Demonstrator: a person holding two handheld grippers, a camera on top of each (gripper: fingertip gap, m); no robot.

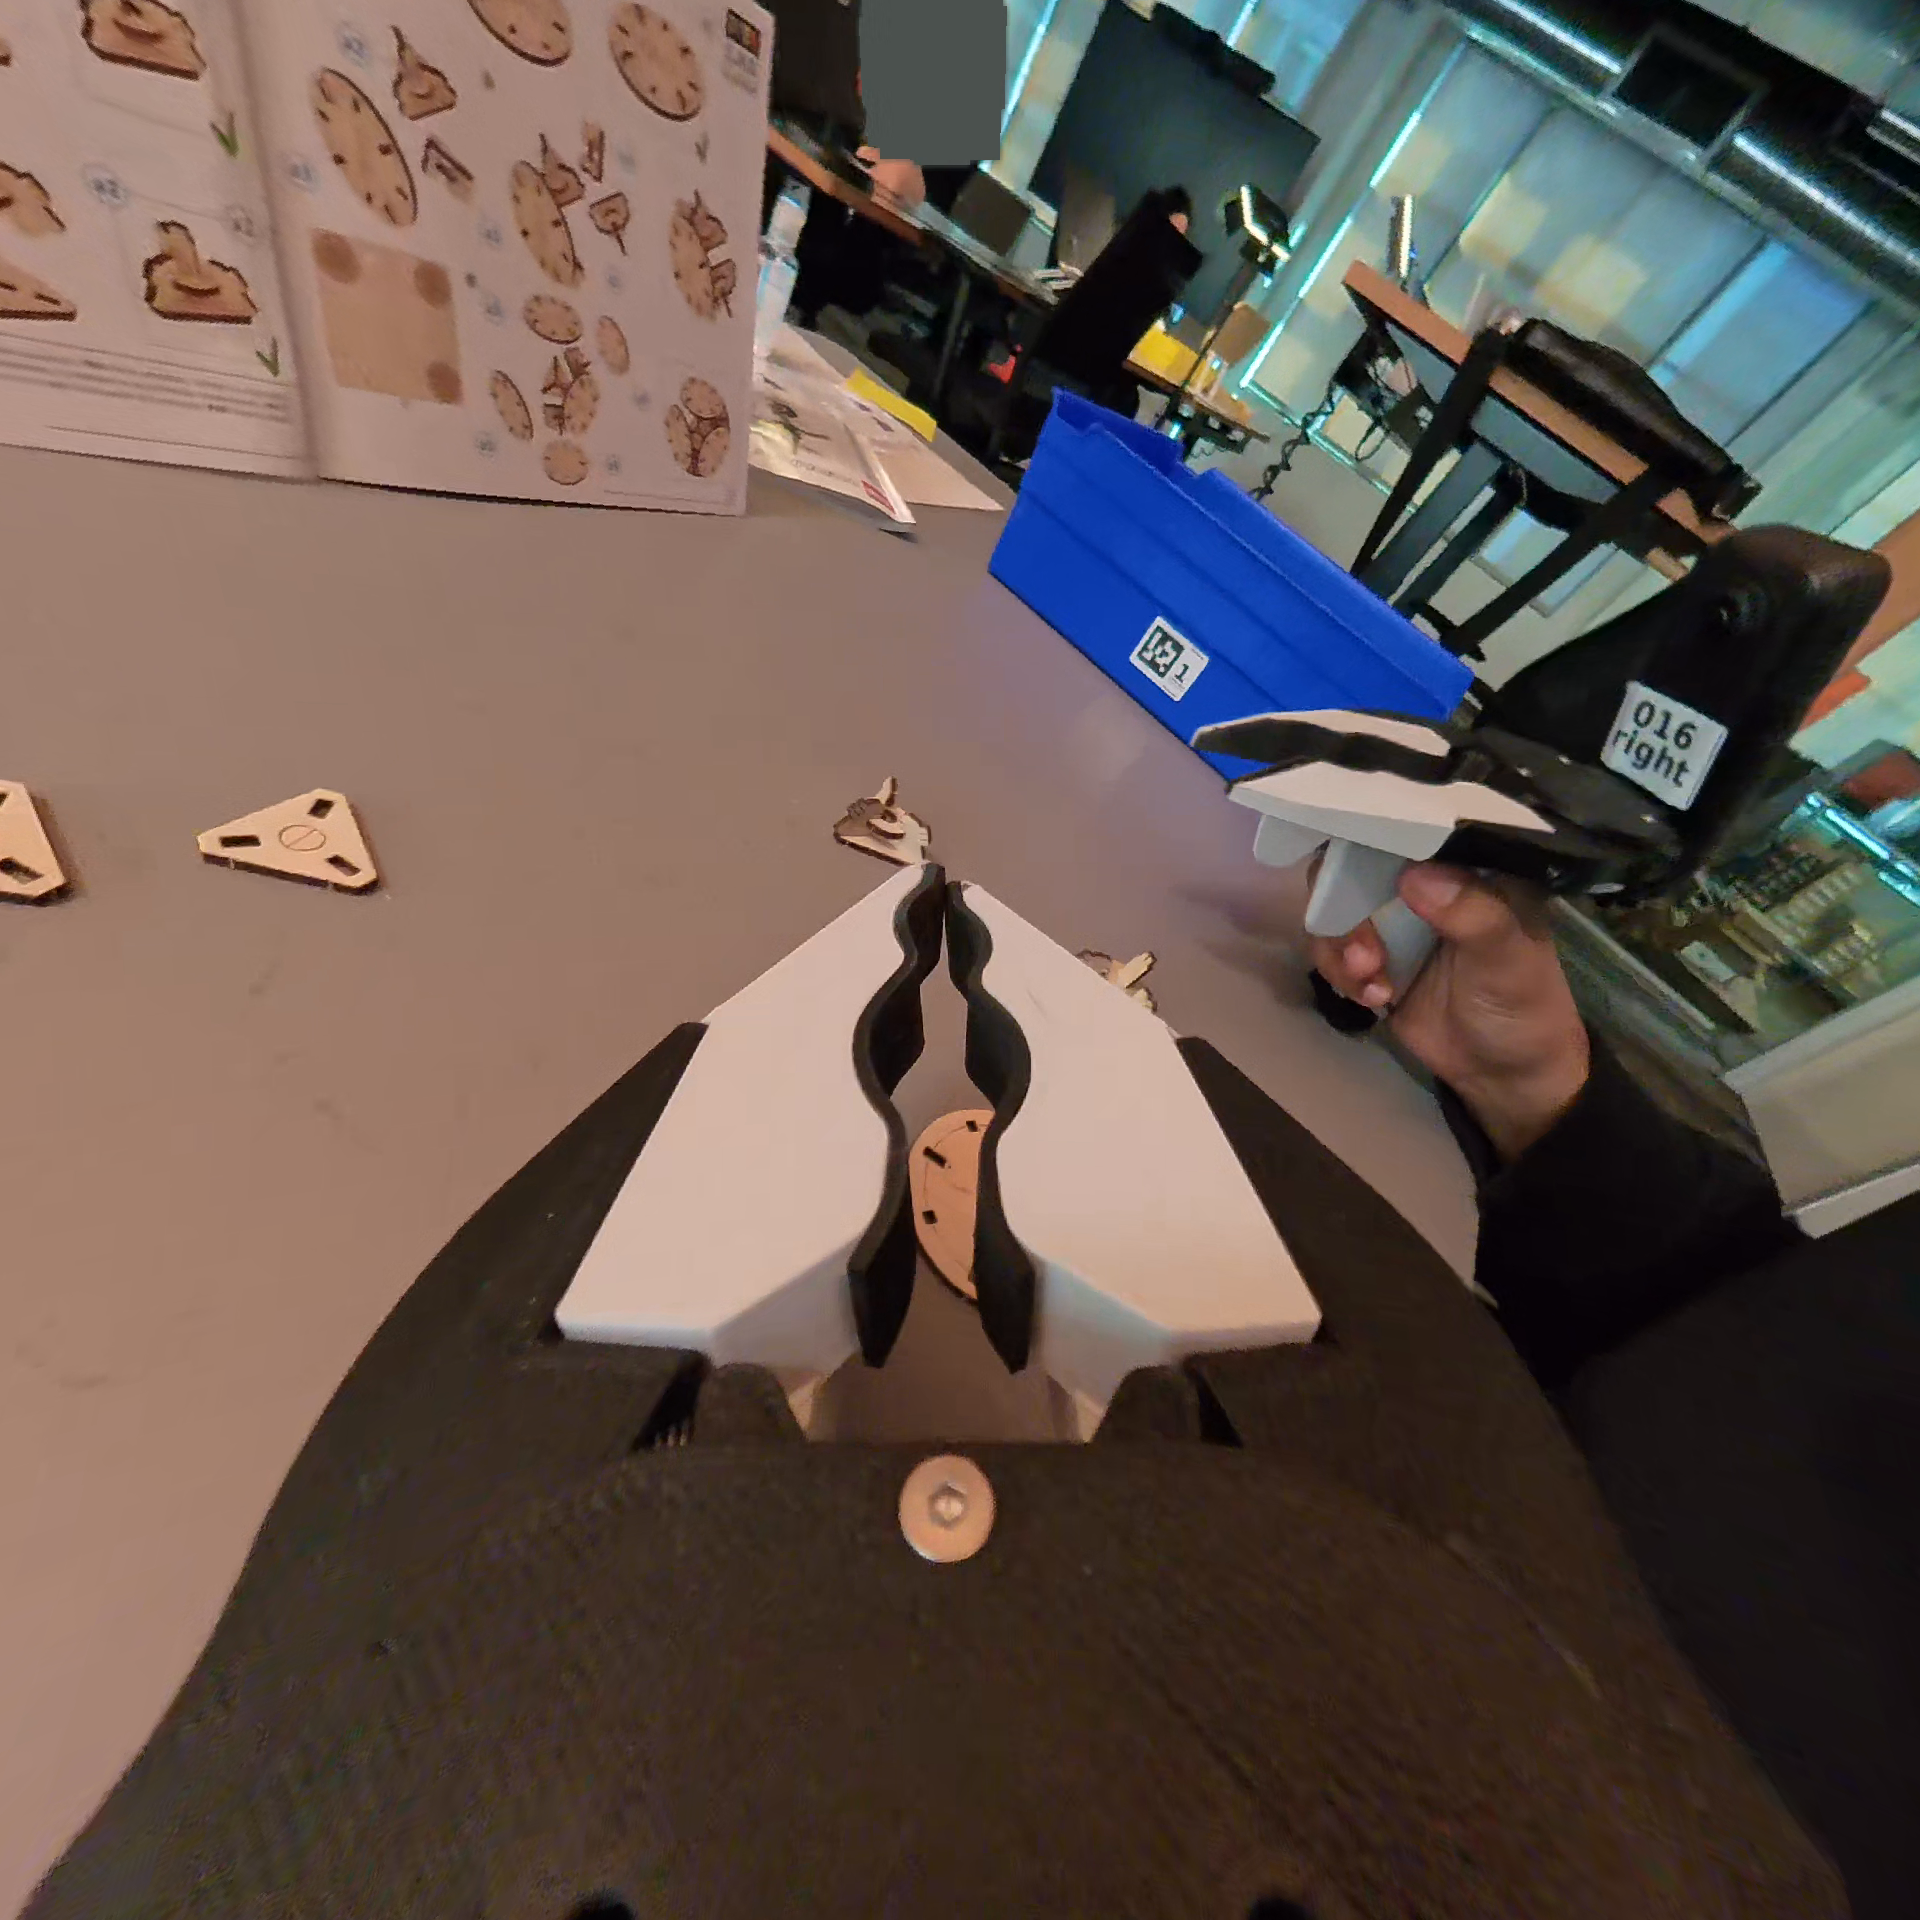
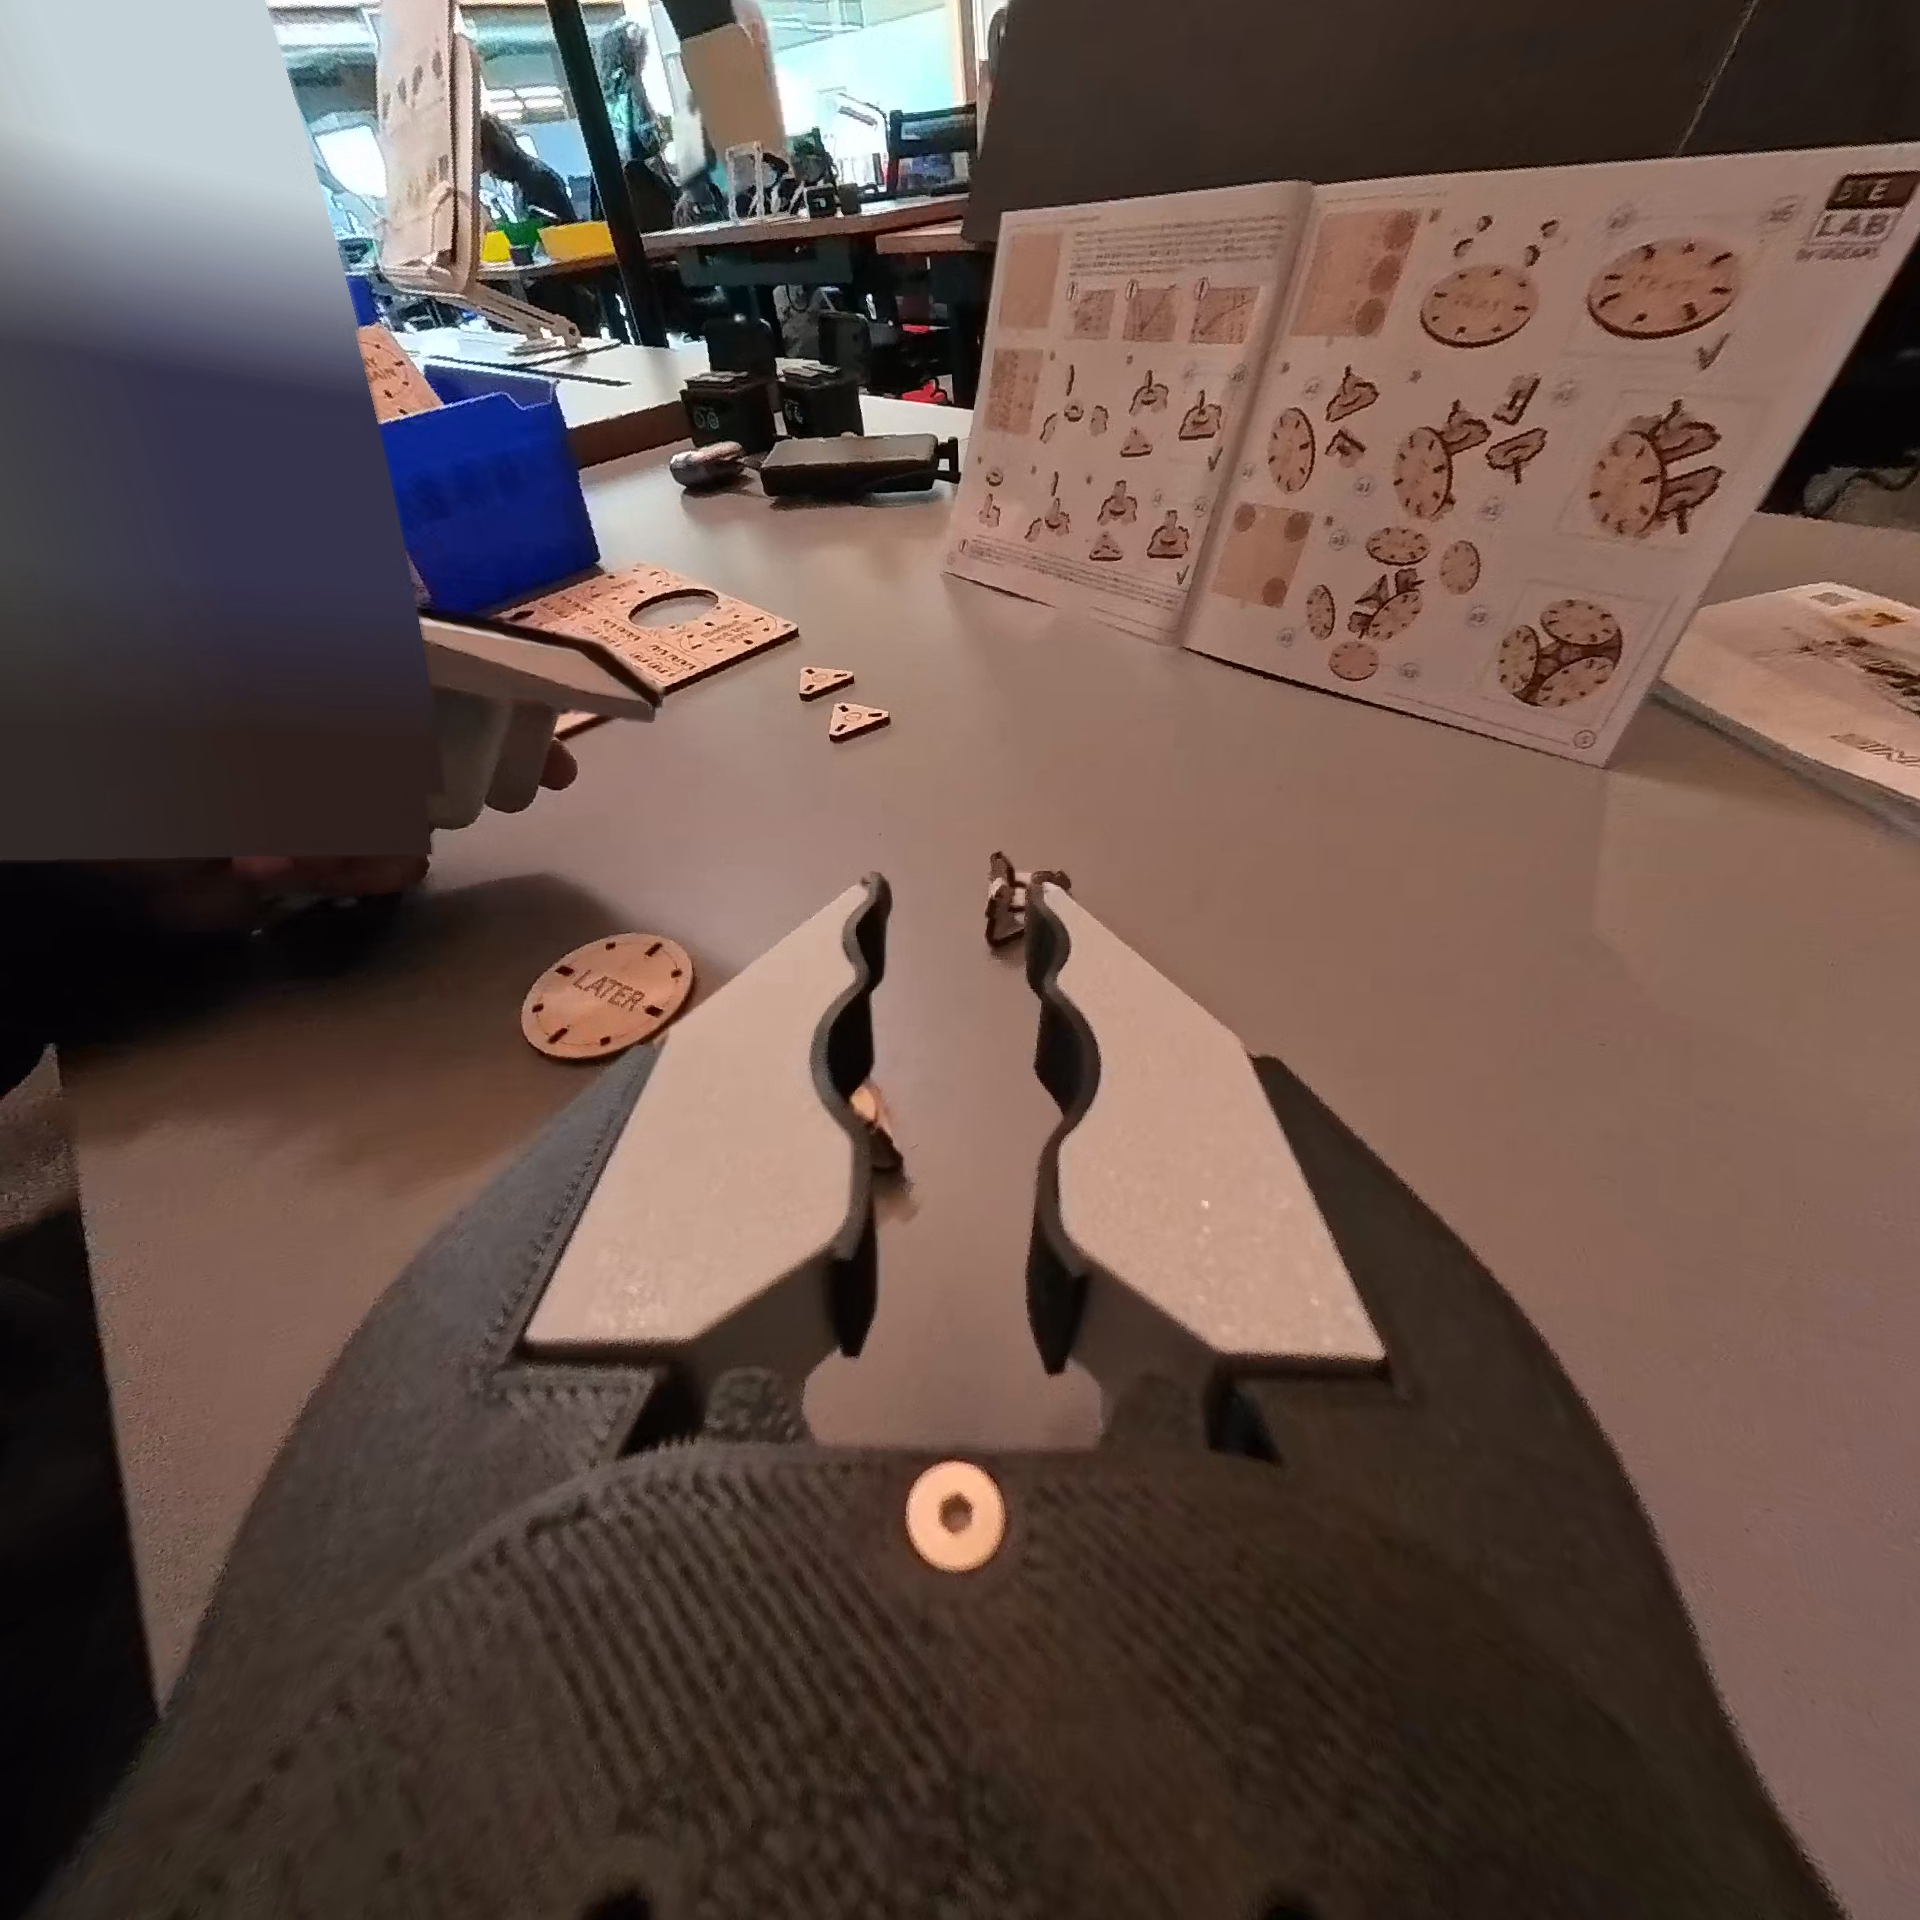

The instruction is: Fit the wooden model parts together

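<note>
My left gripper is shut with its tips together on nothing, low over the grey table. A round wooden disc lies on the table under its fingers. A small wooden assembly sits just beyond the tips and another to their right. My right gripper is open and empty; a small wooden assembly stands by its right fingertip, and the pads do not press on it. Another small piece shows on the table between the fingers. The disc lies to the left.
Two triangular wooden pieces and a wooden parts sheet lie farther off. A blue bin stands at the table's edge. An open instruction booklet stands at the back. A hand holds the right gripper. Across from one pair of fingers to the other is roughly 12 centimeters. Between my left fingertips and the round wooden disc there is roughly 8 centimeters. It is also in sight in the right wrist view.
</note>
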